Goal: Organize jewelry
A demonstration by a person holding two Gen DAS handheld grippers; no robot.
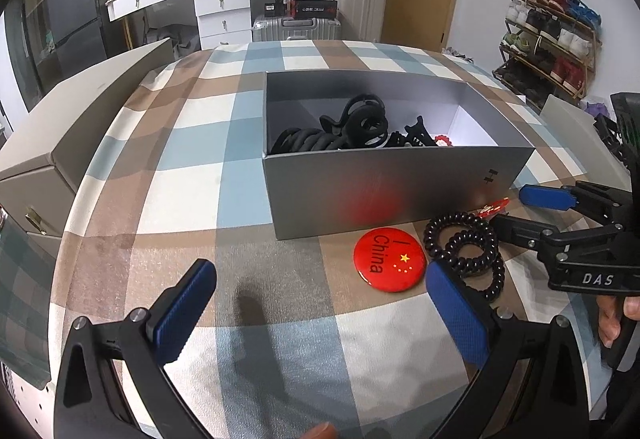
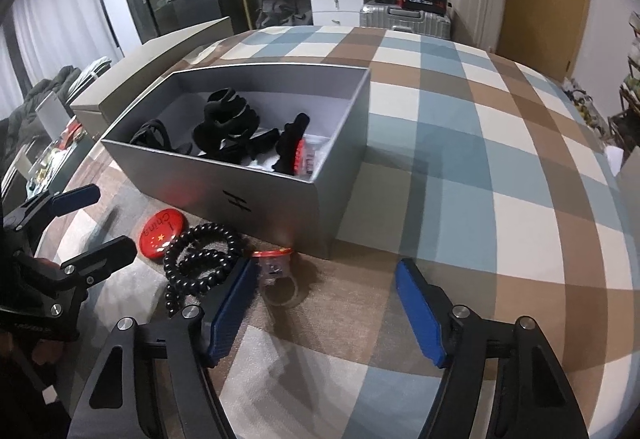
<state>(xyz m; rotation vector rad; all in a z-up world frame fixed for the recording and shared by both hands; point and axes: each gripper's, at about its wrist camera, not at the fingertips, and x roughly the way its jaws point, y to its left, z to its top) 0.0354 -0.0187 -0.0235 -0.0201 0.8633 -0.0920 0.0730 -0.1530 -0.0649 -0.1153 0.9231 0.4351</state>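
From my left wrist camera, my left hand-held gripper (image 1: 320,313) stands wide open with nothing between its blue pads, over the checked blue, brown and cream tabletop (image 1: 192,175). The round red tin badge lettered "China" (image 1: 389,259) lies at about 1 o'clock from it, just inside my right pad. The black spiral coil hair ties (image 1: 464,251) lie touching one another just beside the badge at its 3 o'clock. The open grey cardboard box (image 1: 384,195) stands at 12 o'clock beyond the badge, black hair clips (image 1: 352,129) heaped inside. My right hand-held gripper (image 1: 520,209) comes in from 3 o'clock, its fingers spread on either side of a small red-rimmed piece (image 1: 494,207) at the box's near corner. Bare cloth spreads toward 9 o'clock.

From my right wrist camera, my right hand-held gripper (image 2: 326,309) is open and holds nothing. The small clear piece with a red rim (image 2: 274,265) lies at 11 o'clock, just beside my left pad, close to the box (image 2: 276,195) wall. The coil ties (image 2: 200,259) and badge (image 2: 164,235) sit at 10 o'clock, with my left hand-held gripper (image 2: 98,221) beyond. Open tabletop (image 2: 500,179) runs toward 2 o'clock.
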